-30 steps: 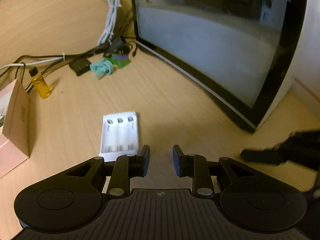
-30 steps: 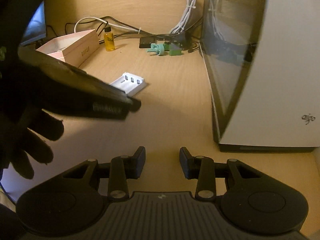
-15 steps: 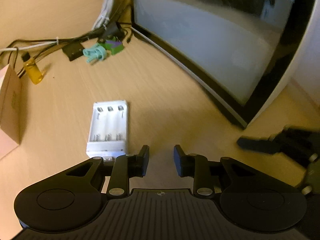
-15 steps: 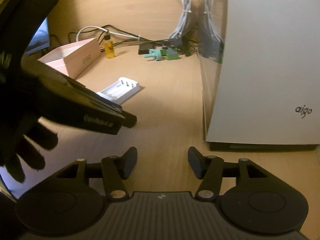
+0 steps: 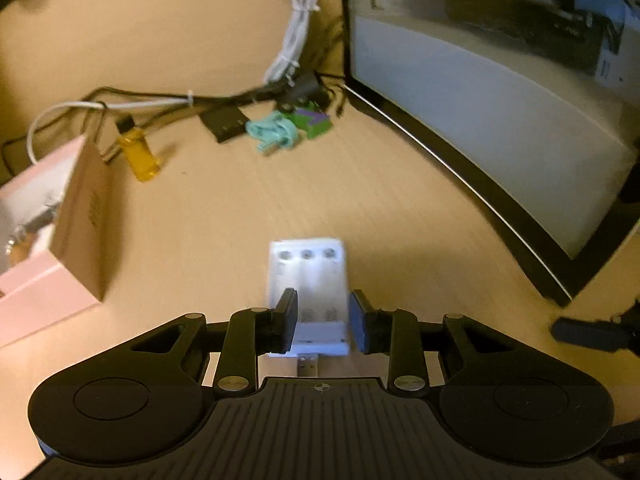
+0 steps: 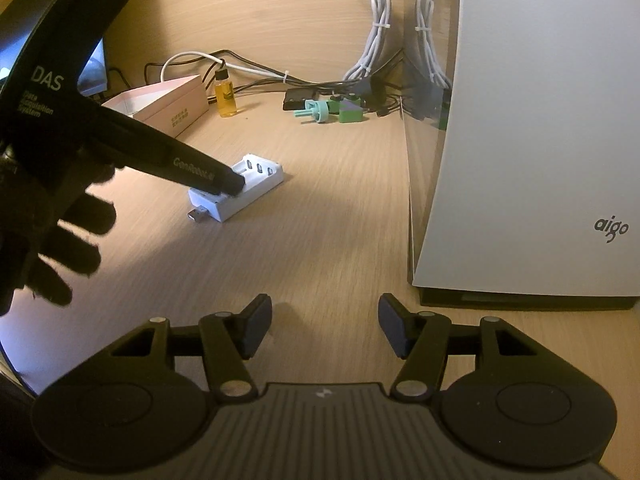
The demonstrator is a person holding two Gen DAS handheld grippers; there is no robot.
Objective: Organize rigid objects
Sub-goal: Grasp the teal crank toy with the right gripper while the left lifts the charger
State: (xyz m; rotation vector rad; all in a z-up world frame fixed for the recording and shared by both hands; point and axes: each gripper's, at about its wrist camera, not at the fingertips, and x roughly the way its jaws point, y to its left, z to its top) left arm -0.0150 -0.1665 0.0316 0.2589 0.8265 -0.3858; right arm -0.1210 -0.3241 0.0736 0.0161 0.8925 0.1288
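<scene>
The left gripper is straddling the near end of the white battery charger, its jaws parted just wider than the charger's body, one on each long side, and whether the pads are touching the plastic I cannot tell. The charger is lying flat on the worktop toward the middle, its long axis running straight away from the left gripper, with the USB plug pointing back at the gripper and the three battery slots at the far end. So the jaws are set across the short width, which I judge to be the right line for closing on it. The right gripper is hanging wide open and empty over bare worktop near the front edge, well apart from the charger, so the left one is plainly the nearer. Further left, a pink open box is sitting toward the left edge, a likely place for the charger. Beyond it a small amber bottle is standing, then a teal plastic piece and a green and purple block beside tangled cables along the back edge, with the computer case filling the right side.
</scene>
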